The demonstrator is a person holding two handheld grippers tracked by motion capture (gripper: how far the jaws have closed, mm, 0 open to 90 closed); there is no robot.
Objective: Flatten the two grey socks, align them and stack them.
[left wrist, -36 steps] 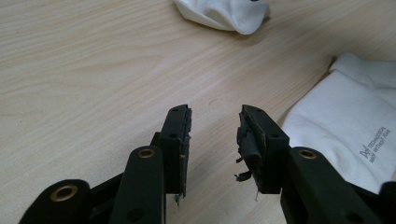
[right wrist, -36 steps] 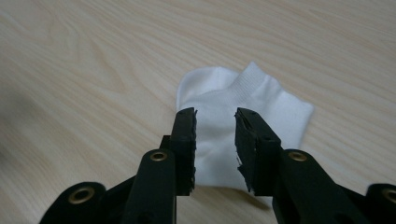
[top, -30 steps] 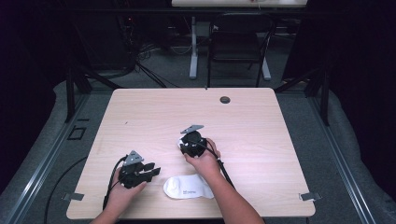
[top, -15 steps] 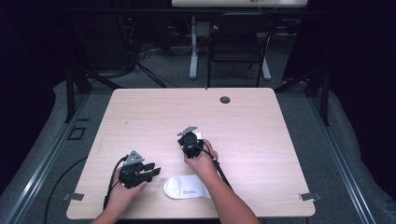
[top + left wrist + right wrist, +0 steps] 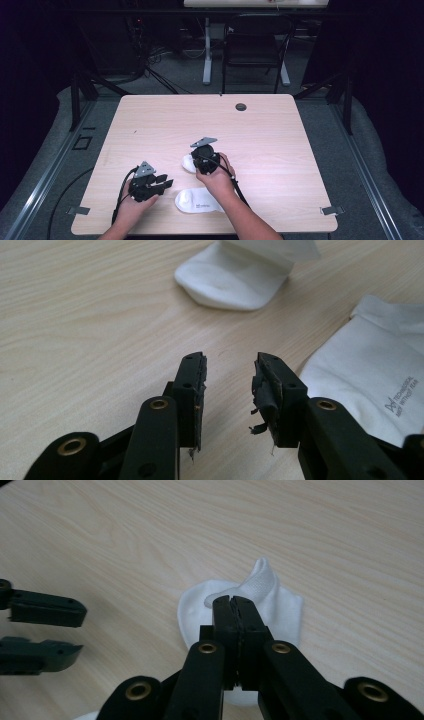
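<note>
Pinching a fold of white fabric, the right gripper [image 5: 235, 601] has its jaws pressed together on the nearer sock [image 5: 250, 605], and the pinched part stands up in a small ridge above the rest of the sock, which lies on the pale wooden surface [image 5: 325, 535]. These jaws have just been closing, with the sock's fabric between them. In the high view the right gripper [image 5: 202, 159] sits near the middle of the surface [image 5: 280, 145], and the sock [image 5: 188, 163] shows as a small white patch just at its left side. A second sock [image 5: 199, 200], flat and bearing small dark print, lies closer to the person's edge, between the two forearms and apart from the first one. The left gripper [image 5: 162, 182] rests low at the left of that flat sock, pointing toward it, held in the left hand [image 5: 131, 207]. In the left gripper view its jaws stand partly apart with bare wood between them and nothing gripped; they have just narrowed a little. The printed sock [image 5: 370, 375] lies just to the right of those jaws, and the pinched sock [image 5: 235, 280] lies farther ahead. A small dark round grommet [image 5: 241, 107] sits near the far edge of the surface.
</note>
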